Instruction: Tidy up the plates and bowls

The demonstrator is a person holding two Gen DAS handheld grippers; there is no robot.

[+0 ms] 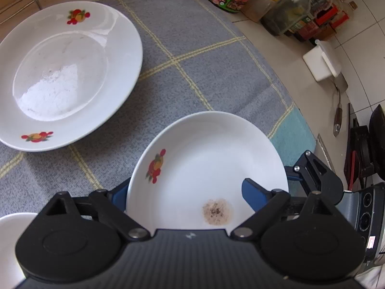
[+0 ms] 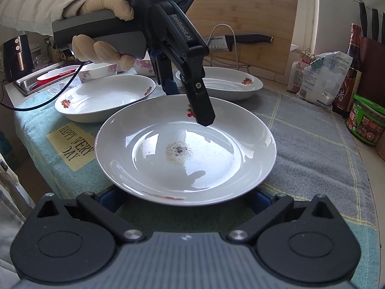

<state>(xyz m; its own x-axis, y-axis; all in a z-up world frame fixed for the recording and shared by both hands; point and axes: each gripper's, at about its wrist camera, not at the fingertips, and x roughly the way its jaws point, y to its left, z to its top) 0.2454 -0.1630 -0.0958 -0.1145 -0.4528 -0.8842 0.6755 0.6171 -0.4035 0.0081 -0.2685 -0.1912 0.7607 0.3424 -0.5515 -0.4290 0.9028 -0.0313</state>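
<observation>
Though near stained plate [image 2: 216,168], jar [image 2: 365,122] apart.

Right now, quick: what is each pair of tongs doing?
Left tongs: astride the rim of the stained plate; whether they pinch it cannot be told.
Right tongs: open, holding nothing, at that plate's opposite rim.
</observation>
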